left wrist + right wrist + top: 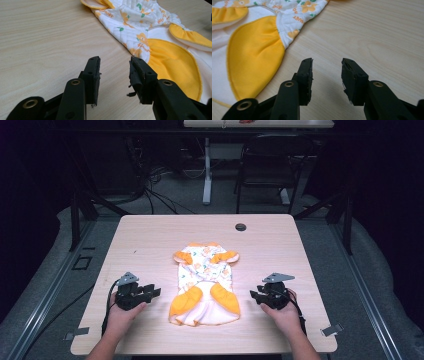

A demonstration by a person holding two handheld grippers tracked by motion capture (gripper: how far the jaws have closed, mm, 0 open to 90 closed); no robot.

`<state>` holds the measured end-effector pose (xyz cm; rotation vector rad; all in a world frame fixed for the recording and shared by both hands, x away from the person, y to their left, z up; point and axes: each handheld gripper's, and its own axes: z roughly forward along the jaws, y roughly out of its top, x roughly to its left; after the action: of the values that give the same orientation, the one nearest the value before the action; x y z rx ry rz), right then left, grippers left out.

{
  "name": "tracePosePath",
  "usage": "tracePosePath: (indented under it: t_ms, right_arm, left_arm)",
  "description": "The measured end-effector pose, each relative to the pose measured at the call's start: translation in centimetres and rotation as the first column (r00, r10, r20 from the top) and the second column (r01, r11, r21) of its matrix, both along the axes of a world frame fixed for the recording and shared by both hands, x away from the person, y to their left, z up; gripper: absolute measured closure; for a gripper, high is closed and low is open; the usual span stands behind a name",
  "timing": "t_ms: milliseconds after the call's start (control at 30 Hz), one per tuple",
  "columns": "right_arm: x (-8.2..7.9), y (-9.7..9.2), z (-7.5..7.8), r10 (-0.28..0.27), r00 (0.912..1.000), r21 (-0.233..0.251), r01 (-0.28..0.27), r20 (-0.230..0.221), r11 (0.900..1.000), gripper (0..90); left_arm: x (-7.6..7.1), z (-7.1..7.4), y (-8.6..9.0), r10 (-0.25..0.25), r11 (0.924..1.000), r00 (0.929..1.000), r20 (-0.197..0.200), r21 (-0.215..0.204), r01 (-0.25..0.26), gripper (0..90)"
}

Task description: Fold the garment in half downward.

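Lab or test room, not home. Bare wood table (150, 245) on dark frame (76, 220), black curtains (30, 180) at sides, loose cables (150, 190) on grey floor (185, 195), black chair (270, 165) and second desk (207, 170) behind.

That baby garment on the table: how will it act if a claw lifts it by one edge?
Likely floppy: the garment lies flat, with soft folds and gathered orange cuffs, so it should drape and sag rather than hold shape. Probably light, being thin quilted fabric. Pushed, it would likely bunch up on the wooden table rather than slide whole.
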<state>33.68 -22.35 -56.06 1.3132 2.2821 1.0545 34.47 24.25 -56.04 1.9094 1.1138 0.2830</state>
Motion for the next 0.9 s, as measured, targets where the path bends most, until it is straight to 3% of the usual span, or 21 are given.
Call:
tracePosePath:
  t_ms: [167,300,367,433,500,533,600,700,733,767,800,833,900]
  right_arm:
    - [0.1,-0.2,0.5,-0.021,0.9992,0.019,0.022,-0.033,0.9996,61.6]
    - [0.6,-0.1,1.5,-0.025,0.9992,0.001,0.025,-0.030,0.9997,61.6]
    - [1.2,0.6,2.4,0.039,0.9981,-0.041,-0.041,-0.048,0.9983,62.5]
    - [1.4,1.3,3.2,0.085,0.9948,-0.056,-0.088,-0.057,0.9946,66.8]
    - [1.5,1.8,3.6,0.111,0.9920,-0.052,-0.114,-0.060,0.9921,67.9]
    - [1.8,2.9,4.2,0.137,0.9887,-0.060,-0.141,-0.061,0.9882,69.6]
    - [2.4,3.7,4.5,0.153,0.9863,-0.070,-0.157,-0.062,0.9851,71.9]
    - [3.7,5.3,4.8,0.160,0.9867,-0.076,-0.162,-0.027,0.9839,78.1]
    - [4.3,5.7,4.8,0.162,0.9864,-0.060,-0.163,-0.029,0.9848,80.3]
    - [4.3,5.7,4.8,0.162,0.9864,-0.060,-0.163,-0.029,0.9848,80.3]
    - [5.5,6.5,4.8,0.158,0.9867,-0.026,-0.159,-0.038,0.9869,83.7]
    - [6.0,6.9,4.6,0.163,0.9862,-0.021,-0.164,-0.028,0.9863,85.8]
    - [6.6,7.3,4.5,0.171,0.9848,-0.013,-0.171,-0.031,0.9851,87.4]
  left_arm:
    - [0.0,0.6,-0.8,-0.014,0.9998,0.9998,0.016,0.016,0.014,59.8]
    - [0.1,0.9,-2.1,-0.044,0.9965,0.9988,0.021,0.072,0.042,58.4]
    - [0.3,1.7,-2.9,-0.088,0.9925,0.9957,0.028,0.087,0.086,59.4]
    - [0.5,2.0,-3.1,-0.097,0.9921,0.9950,0.022,0.082,0.095,62.4]
    - [1.0,2.7,-3.5,-0.116,0.9904,0.9933,0.004,0.077,0.115,64.4]
    - [1.4,3.0,-3.8,-0.122,0.9902,0.9925,-0.007,0.068,0.122,66.3]
    - [2.5,3.6,-4.5,-0.122,0.9892,0.9925,-0.005,0.081,0.122,68.7]
    - [3.4,3.8,-5.0,-0.107,0.9903,0.9942,-0.001,0.089,0.107,74.1]
    - [4.5,3.7,-5.4,-0.106,0.9912,0.9944,-0.008,0.079,0.106,75.5]
    - [4.5,3.7,-5.4,-0.106,0.9912,0.9944,-0.008,0.079,0.106,77.2]
    - [5.6,3.4,-5.9,-0.102,0.9885,0.9947,-0.013,0.112,0.102,79.1]
    - [6.1,3.2,-6.2,-0.105,0.9858,0.9943,-0.015,0.130,0.106,81.2]
    - [6.5,2.9,-6.5,-0.104,0.9859,0.9944,-0.017,0.130,0.106,86.5]
